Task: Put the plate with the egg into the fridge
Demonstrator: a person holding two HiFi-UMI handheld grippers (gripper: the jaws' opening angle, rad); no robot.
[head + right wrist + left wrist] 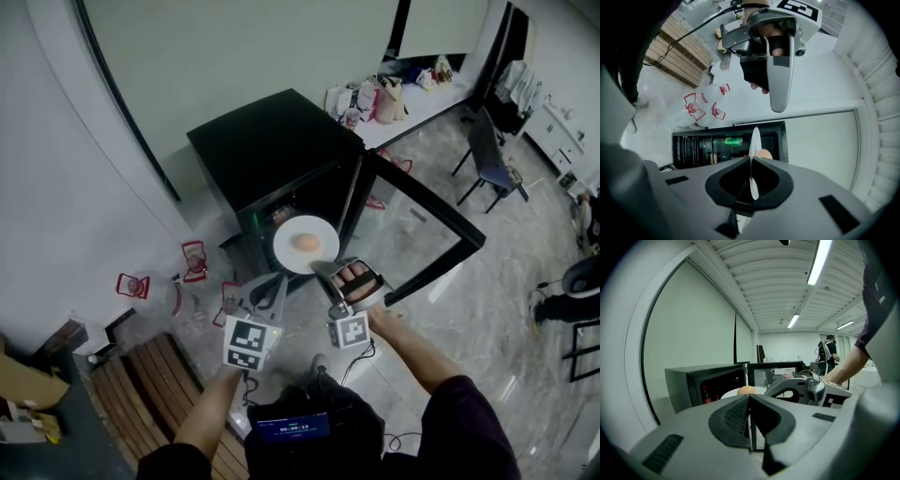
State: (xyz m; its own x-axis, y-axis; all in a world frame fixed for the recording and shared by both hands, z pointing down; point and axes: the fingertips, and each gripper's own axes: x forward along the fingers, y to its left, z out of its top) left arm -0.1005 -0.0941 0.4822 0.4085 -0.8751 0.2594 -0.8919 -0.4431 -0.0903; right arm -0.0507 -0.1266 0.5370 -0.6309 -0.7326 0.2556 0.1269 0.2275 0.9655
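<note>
Your right gripper [326,274] is clamped on the rim of the white plate [286,255], with the egg [307,243] on top, before the open fridge [262,145]. Jaws of your left gripper [273,289] sit together, empty.

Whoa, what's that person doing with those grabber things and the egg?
A person holds a gripper in each hand. The right gripper is shut on the rim of a white plate with an egg on it, in front of a small black fridge whose door stands open. The left gripper is shut and empty, close beside the plate. The plate isn't in the fridge yet.
</note>
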